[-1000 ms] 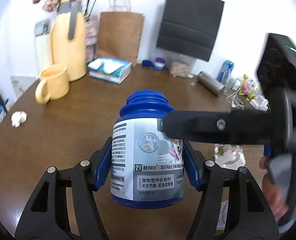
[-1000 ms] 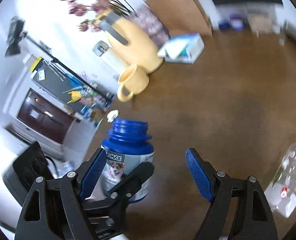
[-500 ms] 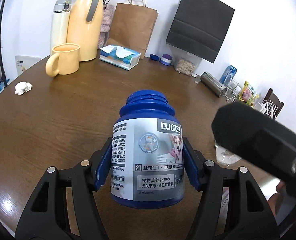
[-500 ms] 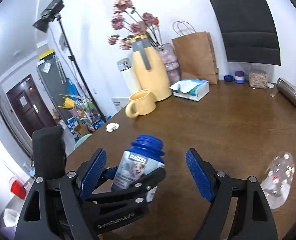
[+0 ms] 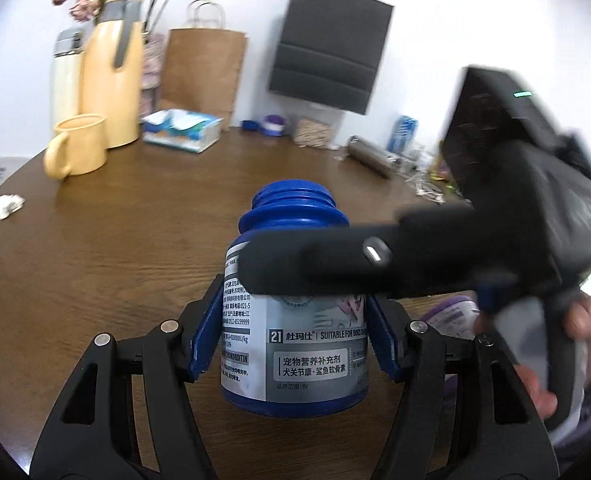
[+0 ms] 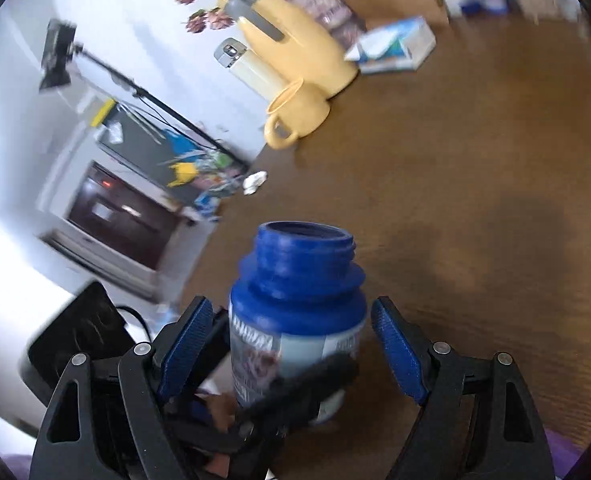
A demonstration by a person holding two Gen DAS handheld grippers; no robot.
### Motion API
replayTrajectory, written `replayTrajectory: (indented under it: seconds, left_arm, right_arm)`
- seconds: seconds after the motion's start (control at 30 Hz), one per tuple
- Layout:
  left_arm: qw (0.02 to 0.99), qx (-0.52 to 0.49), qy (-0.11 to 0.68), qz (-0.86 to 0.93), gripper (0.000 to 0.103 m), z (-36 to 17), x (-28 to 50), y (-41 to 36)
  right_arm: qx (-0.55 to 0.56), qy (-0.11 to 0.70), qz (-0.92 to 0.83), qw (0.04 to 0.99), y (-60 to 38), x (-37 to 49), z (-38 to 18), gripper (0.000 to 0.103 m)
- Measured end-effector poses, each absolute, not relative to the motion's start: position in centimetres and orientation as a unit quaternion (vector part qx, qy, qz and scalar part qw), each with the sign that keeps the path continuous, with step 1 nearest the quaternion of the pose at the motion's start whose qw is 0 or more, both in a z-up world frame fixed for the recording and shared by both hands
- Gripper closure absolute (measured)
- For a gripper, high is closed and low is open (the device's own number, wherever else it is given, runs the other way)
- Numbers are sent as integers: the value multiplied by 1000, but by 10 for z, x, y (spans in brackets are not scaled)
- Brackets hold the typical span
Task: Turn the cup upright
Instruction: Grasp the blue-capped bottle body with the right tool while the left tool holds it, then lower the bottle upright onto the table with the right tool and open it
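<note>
Left wrist view showed the blue supplement bottle (image 5: 295,312), the thing standing in for the cup, held upright between the blue pads (image 5: 205,332) of the left gripper (image 5: 291,340). Its open threaded mouth pointed up and its base hung low, with the long axis running roughly vertical. Both pads pressed on the label at the sides, so this gripper was clamped on the bottle. Whether the base touched the wooden table (image 5: 95,260) could not be told.

One black finger of the right gripper (image 5: 327,268) crossed in front of the bottle's shoulder from the right, blurred with motion. A person's hand (image 5: 575,340) held that tool at the right edge.

Right wrist view, tilted and blurred, showed the same bottle (image 6: 295,308) lying between the blue pads (image 6: 183,348) of the right gripper (image 6: 291,352), with a gap visible on each side. Those jaws stood apart and gripped nothing.

Judged from this, the bottle already stood mouth up, and sat nearer the left gripper, which carried it. The right gripper straddled the upper body from the other side, its fingers crossing the left gripper's fingers. A yellow mug (image 5: 79,146) stood well apart at the far left.
</note>
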State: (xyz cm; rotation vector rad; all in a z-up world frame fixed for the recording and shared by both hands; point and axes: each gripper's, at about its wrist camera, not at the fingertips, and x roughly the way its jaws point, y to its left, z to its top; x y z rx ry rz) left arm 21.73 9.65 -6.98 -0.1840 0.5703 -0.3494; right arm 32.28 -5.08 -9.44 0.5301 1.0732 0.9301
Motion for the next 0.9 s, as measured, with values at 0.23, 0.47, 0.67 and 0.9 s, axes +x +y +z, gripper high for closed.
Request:
replayTrajectory:
  seconds: [0.23, 0.47, 0.67, 0.9]
  left_arm:
    - [934, -89, 299, -176, 19, -75, 220, 97]
    - [930, -77, 327, -151, 11, -84, 221, 95]
    - [930, -52, 328, -155, 21, -87, 215, 79]
    - [925, -24, 341, -166, 31, -90, 207, 61]
  right_arm:
    - [140, 469, 344, 801, -45, 311, -85, 35]
    - [-63, 356, 247, 899, -14, 277, -70, 35]
    - [-57, 372, 254, 891, -21, 265, -79, 35]
    - [-62, 370, 264, 889, -30, 247, -84, 35]
